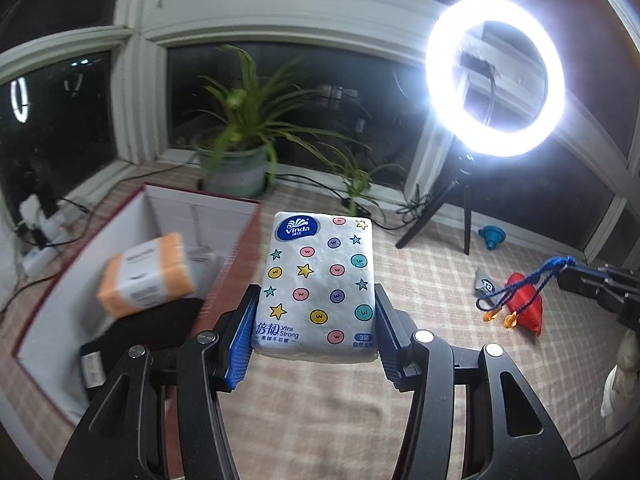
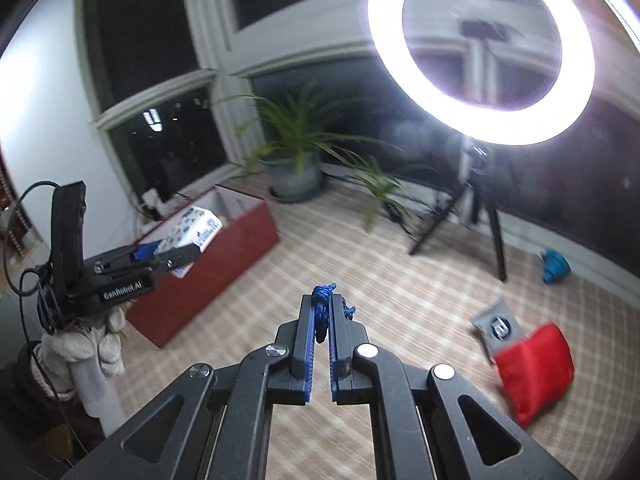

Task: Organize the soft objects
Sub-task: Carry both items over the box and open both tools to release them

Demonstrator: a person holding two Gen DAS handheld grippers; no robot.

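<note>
Here the left gripper [image 1: 316,320] squeezes a white tissue pack with coloured dots and stars [image 1: 318,284], held in the air by the red box with white insides [image 1: 240,248]. The orange and white pack [image 1: 146,280] in that box looks blurry. Only the left view shows the blue cord's orange ends [image 1: 510,320]. The right gripper [image 2: 322,320] pinches the blue braided cord [image 2: 321,312]; most of it hides between the fingers. The red beanbag [image 2: 534,374] lies on the checked cloth [image 2: 360,248].
</note>
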